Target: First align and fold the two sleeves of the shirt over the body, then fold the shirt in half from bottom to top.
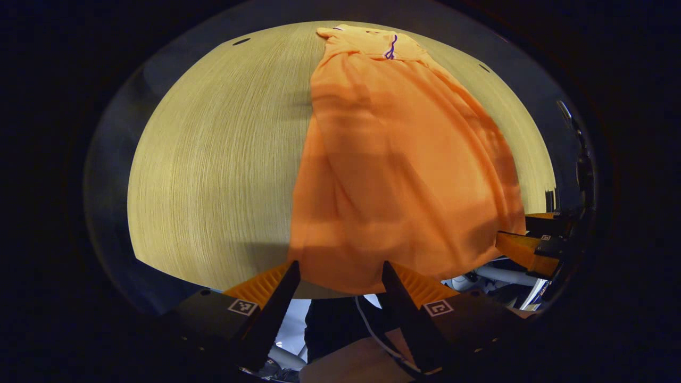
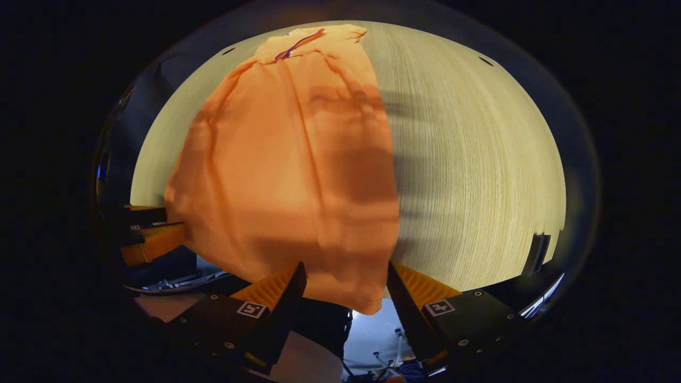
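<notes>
Orange shirt lay lengthwise on the wooden bench, hem overhanging the near edge.

Both the left hand-held gripper and the right hand-held gripper stood wide at the hem, fingers not pressing it.

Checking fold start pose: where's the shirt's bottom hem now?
The hem hangs over the near edge of the wooden table, between the open left claw fingers in the left gripper view.

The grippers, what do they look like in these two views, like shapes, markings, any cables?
The left gripper and the right gripper look alike: two wedge-shaped fingers tapering to points, with ribbed inner faces. Each finger sits on a dark blocky mount with visible screws, and each mount carries a small square black-and-white marker. A thin pale cable trails beneath the left gripper.
</notes>
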A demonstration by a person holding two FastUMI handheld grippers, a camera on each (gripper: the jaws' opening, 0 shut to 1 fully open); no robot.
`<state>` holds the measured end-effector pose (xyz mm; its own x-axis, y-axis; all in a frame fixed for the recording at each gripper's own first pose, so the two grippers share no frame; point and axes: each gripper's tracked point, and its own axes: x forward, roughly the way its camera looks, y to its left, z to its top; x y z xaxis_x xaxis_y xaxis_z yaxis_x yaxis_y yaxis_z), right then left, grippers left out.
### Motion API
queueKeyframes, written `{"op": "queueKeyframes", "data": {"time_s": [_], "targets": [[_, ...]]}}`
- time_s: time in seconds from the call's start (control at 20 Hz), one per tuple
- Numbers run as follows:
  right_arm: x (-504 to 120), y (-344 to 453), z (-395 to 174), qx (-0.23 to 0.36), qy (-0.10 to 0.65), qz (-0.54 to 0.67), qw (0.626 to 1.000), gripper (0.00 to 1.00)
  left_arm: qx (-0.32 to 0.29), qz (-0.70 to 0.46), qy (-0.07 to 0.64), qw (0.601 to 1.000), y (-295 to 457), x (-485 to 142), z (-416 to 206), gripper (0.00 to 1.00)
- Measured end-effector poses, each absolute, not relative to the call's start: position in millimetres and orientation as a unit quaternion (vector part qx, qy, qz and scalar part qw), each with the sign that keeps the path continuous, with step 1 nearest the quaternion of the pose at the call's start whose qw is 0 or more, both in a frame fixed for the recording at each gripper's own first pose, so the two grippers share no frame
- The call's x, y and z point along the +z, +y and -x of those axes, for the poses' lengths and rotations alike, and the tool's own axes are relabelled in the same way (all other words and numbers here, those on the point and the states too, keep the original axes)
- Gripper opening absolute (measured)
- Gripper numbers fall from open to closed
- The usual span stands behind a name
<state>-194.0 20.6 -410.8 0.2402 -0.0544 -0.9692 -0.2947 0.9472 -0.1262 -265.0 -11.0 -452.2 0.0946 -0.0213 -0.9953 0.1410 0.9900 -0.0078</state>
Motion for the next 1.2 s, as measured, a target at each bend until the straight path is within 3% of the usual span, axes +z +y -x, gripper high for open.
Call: {"op": "queueKeyframes", "data": {"time_s": [0.1, 0.2, 0.4, 0.6, 0.65, 0.7, 0.75, 0.85, 0.9, 1.0, 1.05, 1.2], "targets": [[-412, 21, 197, 0.074, 0.61, 0.149, 0.774, 0.83, -0.046, -0.066, 0.669, 0.739, -7, -454, 265, 0.95], [-414, 20, 194, 0.068, 0.608, 0.153, 0.776, 0.77, -0.044, -0.079, 0.663, 0.743, -8, -453, 265, 0.86], [-415, 19, 194, 0.059, 0.611, 0.146, 0.776, 0.75, -0.039, -0.077, 0.666, 0.741, -9, -455, 265, 0.86], [-413, 16, 191, 0.046, 0.608, 0.127, 0.783, 0.53, -0.039, -0.074, 0.666, 0.741, -10, -456, 266, 0.8], [-413, 15, 191, 0.043, 0.608, 0.12, 0.784, 0.33, -0.033, -0.065, 0.663, 0.745, -11, -456, 266, 0.58], [-412, 14, 191, 0.045, 0.608, 0.124, 0.783, 0.28, -0.034, -0.065, 0.662, 0.746, -11, -456, 266, 0.36], [-412, 14, 188, 0.043, 0.603, 0.115, 0.788, 0.27, -0.037, -0.066, 0.663, 0.745, -11, -457, 265, 0.31], [-413, 19, 189, 0.056, 0.606, 0.111, 0.786, 0.07, -0.041, -0.047, 0.657, 0.751, -14, -456, 270, 0.31], [-414, 20, 190, 0.058, 0.604, 0.114, 0.787, 0.08, -0.05, -0.047, 0.66, 0.748, -16, -457, 266, 0.04], [-412, 22, 192, 0.063, 0.603, 0.112, 0.788, 0.07, -0.063, -0.042, 0.654, 0.753, -16, -457, 263, 0.04], [-410, 26, 192, 0.066, 0.602, 0.105, 0.789, 0.01, -0.068, -0.038, 0.652, 0.754, -16, -457, 263, 0.04], [-403, 26, 191, 0.069, 0.604, 0.099, 0.788, 0.0, -0.075, -0.032, 0.656, 0.751, -16, -454, 266, 0.01]]}}
